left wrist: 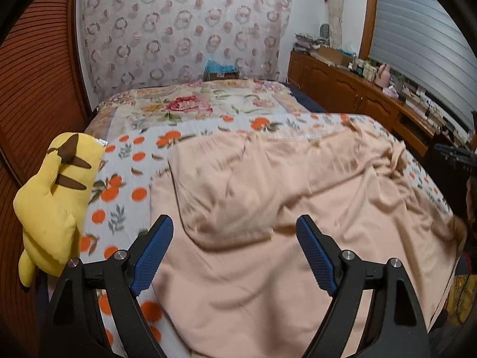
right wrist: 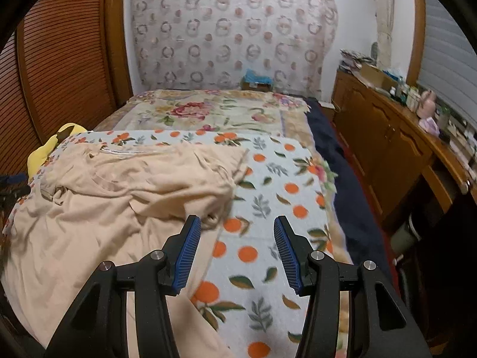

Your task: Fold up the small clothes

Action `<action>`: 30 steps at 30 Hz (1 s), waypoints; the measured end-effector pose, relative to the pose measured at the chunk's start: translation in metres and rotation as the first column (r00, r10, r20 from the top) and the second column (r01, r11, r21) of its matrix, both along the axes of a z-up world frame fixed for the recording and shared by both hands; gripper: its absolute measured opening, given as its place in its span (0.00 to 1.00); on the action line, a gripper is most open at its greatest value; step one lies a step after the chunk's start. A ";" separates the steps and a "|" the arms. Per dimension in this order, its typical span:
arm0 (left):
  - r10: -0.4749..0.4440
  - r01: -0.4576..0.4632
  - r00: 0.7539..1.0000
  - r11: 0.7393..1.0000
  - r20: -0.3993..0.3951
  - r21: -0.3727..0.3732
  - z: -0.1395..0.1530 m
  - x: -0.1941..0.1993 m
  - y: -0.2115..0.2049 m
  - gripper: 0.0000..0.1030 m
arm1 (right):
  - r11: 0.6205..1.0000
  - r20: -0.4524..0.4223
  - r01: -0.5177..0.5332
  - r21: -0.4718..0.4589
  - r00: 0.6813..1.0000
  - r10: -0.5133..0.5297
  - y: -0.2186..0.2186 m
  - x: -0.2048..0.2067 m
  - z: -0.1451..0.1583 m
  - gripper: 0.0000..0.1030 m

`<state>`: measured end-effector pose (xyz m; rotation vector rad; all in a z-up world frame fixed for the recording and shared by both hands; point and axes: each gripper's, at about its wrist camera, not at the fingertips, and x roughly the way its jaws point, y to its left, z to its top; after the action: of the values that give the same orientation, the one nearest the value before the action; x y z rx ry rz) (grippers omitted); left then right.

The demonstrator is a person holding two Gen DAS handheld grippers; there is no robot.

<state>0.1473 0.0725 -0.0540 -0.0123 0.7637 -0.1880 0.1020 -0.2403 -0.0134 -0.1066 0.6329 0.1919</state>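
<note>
The peach shirt [left wrist: 268, 208] lies rumpled on the blanket [right wrist: 268, 208]. Both tongs, left [left wrist: 234, 232] and right [right wrist: 235, 232], hang apart, empty. Best smooth it flat first: the right should pinch the bunched sleeve at its 10 o'clock.

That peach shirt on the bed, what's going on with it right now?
A person holding a two-finger gripper in each hand is about to fold it. The peach shirt lies rumpled and unfolded on the orange-print blanket. The left gripper hangs open above the shirt's middle. The right gripper is open too, beside the shirt's edge and mostly over bare blanket. Neither holds any cloth yet. A yellow plush toy sits at the bed's side.
</note>
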 end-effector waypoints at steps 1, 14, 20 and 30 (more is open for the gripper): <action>-0.001 0.001 1.000 1.000 -0.001 -0.010 0.002 0.004 0.002 0.82 | 1.000 0.003 -0.004 -0.002 1.000 0.004 0.001 0.002 -0.001 0.52; -0.014 0.014 0.999 1.000 -0.043 0.017 -0.008 0.048 0.004 0.53 | 0.996 -0.013 -0.090 -0.009 0.996 0.090 0.021 0.041 -0.009 0.52; -0.008 0.010 0.997 1.000 -0.070 0.024 -0.014 0.064 0.008 0.51 | 0.991 -0.038 -0.136 -0.007 0.990 0.136 0.031 0.067 -0.011 0.52; -0.089 0.088 0.991 0.996 -0.096 -0.017 -0.016 0.088 -0.009 0.46 | 0.974 -0.112 -0.224 -0.021 0.969 0.220 0.043 0.109 -0.020 0.52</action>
<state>0.2354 0.0640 -0.0696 0.0001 0.8599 -0.2782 0.2106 -0.1969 -0.0338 -0.2012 0.7332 0.4057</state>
